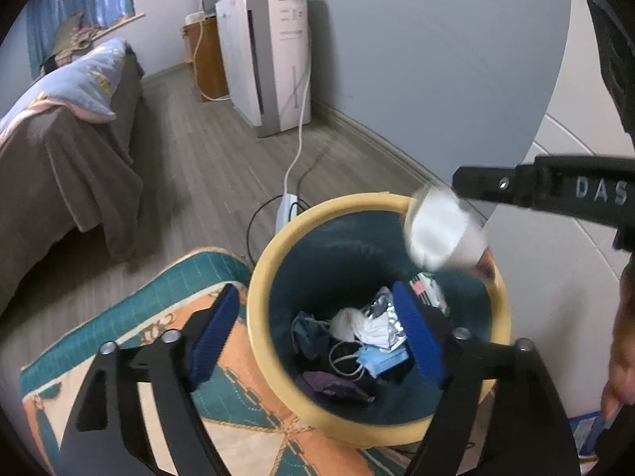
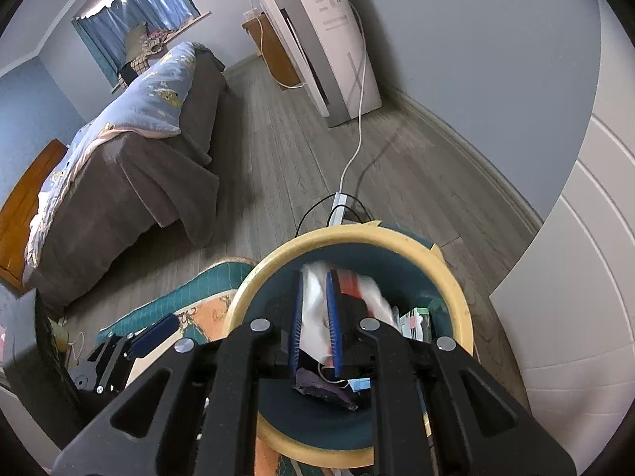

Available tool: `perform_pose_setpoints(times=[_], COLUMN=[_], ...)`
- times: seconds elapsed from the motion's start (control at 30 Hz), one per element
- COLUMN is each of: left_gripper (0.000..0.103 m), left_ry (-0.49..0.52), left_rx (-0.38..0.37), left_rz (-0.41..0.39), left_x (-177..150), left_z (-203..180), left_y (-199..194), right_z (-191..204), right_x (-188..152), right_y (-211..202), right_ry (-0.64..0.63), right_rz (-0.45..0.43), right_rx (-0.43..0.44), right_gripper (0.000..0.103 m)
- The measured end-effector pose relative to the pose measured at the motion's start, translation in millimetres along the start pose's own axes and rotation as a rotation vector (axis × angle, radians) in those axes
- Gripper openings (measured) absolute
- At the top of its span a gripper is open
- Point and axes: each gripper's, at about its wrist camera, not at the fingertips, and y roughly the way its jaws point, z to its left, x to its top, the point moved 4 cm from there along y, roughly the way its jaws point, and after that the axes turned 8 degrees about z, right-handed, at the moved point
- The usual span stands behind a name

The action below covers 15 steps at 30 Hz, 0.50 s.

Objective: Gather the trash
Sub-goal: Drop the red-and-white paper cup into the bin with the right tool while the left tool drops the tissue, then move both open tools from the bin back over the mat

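Observation:
A round bin with a yellow rim [image 1: 258,277] [image 2: 246,297] and a teal inside stands on the floor. In it lie a blue face mask [image 1: 381,361], a white tissue [image 1: 353,323], crumpled foil [image 1: 391,317] and a purple scrap [image 1: 333,384]. My left gripper [image 1: 317,337] is open over the bin's near rim with nothing between its blue pads; the right wrist view shows it at the lower left [image 2: 151,333]. My right gripper [image 2: 314,329] [image 1: 456,194] is shut on a white crumpled wrapper [image 2: 313,313] [image 1: 444,234], blurred, above the bin's far right side.
A teal and orange mat [image 1: 158,317] lies under the bin's left side. Behind the bin lies a white power strip [image 1: 286,208] with cables. A bed [image 1: 59,150] is on the left, a white appliance [image 1: 270,59] by the wall, a white panelled door [image 1: 555,258] on the right. A hand [image 1: 623,357] shows at the right edge.

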Motion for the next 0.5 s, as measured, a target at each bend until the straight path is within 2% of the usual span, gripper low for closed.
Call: perform_pose_setpoints(times=[0.03,0.17,0.2,0.27,0.3,0.33,0.37,0.5], left_gripper=[0.088,0.094,0.094,0.096,0.096,0.096,0.096,0.097], left_ry=[-0.002,-0.010,-0.022,-0.048,-0.064,-0.072,-0.082,-0.133], left_rx=[0.002,0.015,0.015,0.014,0.014,0.018,0.021,0.001], left_rz=[0.000,0.005,0.006,0.004,0.005,0.006,0.010,0.011], left_x=[-1,-7,-9,-12,-14,-16,-17,-27], left_z=[1,4,7,12,16,17,20,34], left_y=[0,0,0,-2,-3,-5,-6,-19], right_z=[0,2,3,6,8,9,10,12], right_x=[-1,-1,-1,-1,-1,-1,-2,0], right_y=[0,3,3,4,3,2,0,-4], right_ry=[0.001,-0.006,-0.010,-0.015,-0.017,-0.018,-0.019,-0.010], right_rz=[0.001,0.012,0.015,0.020,0.021,0.019,0.009,0.001], right_rx=[0.002,0.000,0.001,0.002,-0.005,-0.013,-0.025,-0.045], right_gripper=[0.022,0.037,0.045,0.062,0.081,0.095,0.098,0.097])
